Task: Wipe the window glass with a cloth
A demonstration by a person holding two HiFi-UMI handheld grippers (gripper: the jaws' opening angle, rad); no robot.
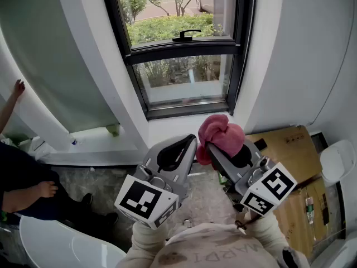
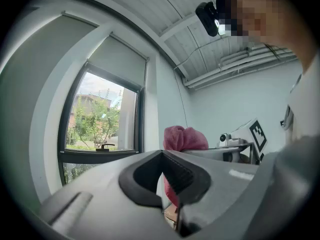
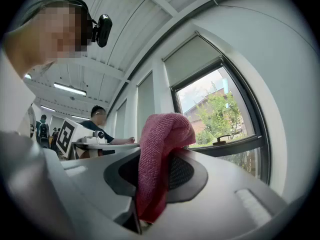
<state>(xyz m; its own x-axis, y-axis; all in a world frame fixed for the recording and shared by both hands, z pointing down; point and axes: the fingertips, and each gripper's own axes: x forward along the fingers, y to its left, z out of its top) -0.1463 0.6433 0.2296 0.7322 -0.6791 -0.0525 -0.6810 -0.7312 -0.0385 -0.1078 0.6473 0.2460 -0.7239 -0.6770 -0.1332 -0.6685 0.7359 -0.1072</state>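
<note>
Pink cloth [image 3: 162,134] clamped in R tool [image 3: 154,176]

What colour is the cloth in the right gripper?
The cloth is plain rose pink, clearest in the right gripper view.

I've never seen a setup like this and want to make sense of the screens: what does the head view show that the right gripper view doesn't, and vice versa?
Only the head view: the flat brown cardboard sheet down at the right, and the wearer's pale sleeves. Only the right gripper view: the ceiling strip light and the black head-mounted camera. Both: the pink terry cloth clamped in the right gripper, the left gripper, and the dark-framed window with its black handle.
</note>
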